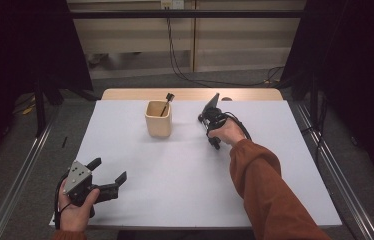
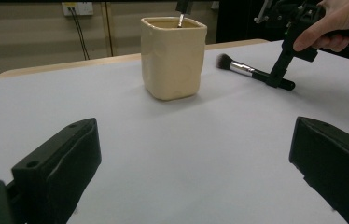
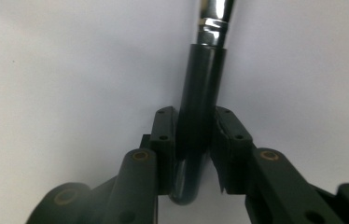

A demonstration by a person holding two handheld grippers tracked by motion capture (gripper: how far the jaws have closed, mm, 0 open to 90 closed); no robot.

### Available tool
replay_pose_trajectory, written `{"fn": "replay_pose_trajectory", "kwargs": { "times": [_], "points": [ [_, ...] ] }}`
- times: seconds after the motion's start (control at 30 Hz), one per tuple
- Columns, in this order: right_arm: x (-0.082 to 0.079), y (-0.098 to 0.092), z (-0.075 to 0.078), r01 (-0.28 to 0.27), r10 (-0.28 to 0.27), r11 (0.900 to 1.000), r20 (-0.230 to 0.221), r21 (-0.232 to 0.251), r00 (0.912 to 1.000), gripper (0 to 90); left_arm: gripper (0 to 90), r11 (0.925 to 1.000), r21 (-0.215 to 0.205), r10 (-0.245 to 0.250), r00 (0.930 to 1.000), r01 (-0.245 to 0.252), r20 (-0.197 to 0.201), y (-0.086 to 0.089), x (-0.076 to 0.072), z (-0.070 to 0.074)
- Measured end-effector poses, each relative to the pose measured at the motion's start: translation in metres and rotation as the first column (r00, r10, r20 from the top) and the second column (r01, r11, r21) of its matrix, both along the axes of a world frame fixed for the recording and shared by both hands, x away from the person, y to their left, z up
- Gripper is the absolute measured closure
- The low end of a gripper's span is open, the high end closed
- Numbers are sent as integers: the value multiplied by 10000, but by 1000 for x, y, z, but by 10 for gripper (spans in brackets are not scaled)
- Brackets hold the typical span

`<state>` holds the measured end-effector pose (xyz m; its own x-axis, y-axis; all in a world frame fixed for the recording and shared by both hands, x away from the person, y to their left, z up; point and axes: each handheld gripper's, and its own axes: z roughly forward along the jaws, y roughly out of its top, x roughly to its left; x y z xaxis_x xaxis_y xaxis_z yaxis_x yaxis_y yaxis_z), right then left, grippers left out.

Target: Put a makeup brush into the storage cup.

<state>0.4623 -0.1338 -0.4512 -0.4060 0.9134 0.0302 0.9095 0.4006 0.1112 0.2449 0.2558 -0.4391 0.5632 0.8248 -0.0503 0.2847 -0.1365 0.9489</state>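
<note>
My right claw was clenched on the black handle of a makeup brush, its jaws pressing the handle from both sides close to the rounded butt end, which stuck out a little behind them. In the left gripper view the same claw came down steeply from my hand and met the handle near its end, with the brush lying on the white surface.

The brush was slim: a glossy black handle, then a bright silver ferrule, then a dark, fluffy head with paler tips. It lay toward the far edge of the surface, right of the middle, well apart from the right edge and just to the right of the cream square cup.

Its long axis lay flat on the surface. Seen from my left claw, the bristle head pointed toward the cup and the butt end pointed away from it, toward the right edge. The head stopped near the cup without touching it. A second dark-tipped brush stood tilted inside the cup, leaning toward the far right corner.

My left claw rested released near the near left corner, jaws spread wide with nothing between them.
</note>
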Motion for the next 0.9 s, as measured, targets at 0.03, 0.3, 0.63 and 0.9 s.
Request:
{"fn": "replay_pose_trajectory", "kwargs": {
  "times": [0.03,0.3,0.63,0.9],
  "points": [
    [0,-1,0,81,-81,10000,-46,28,10000,735,20,10000,-11,1,10000,-1,-3,0,0,0],
    [1,0,0,179,-180,9998,-52,-89,9998,754,19,10000,-37,14,10000,-14,-7,0,1,0],
    [-1,-4,1,141,-145,9995,145,288,9998,756,19,10000,30,6,10000,-6,-38,0,1,0],
    [-3,-9,9,210,-265,9965,675,810,9974,756,19,10000,21,0,10000,0,-48,1,1,0]
  ]
}}
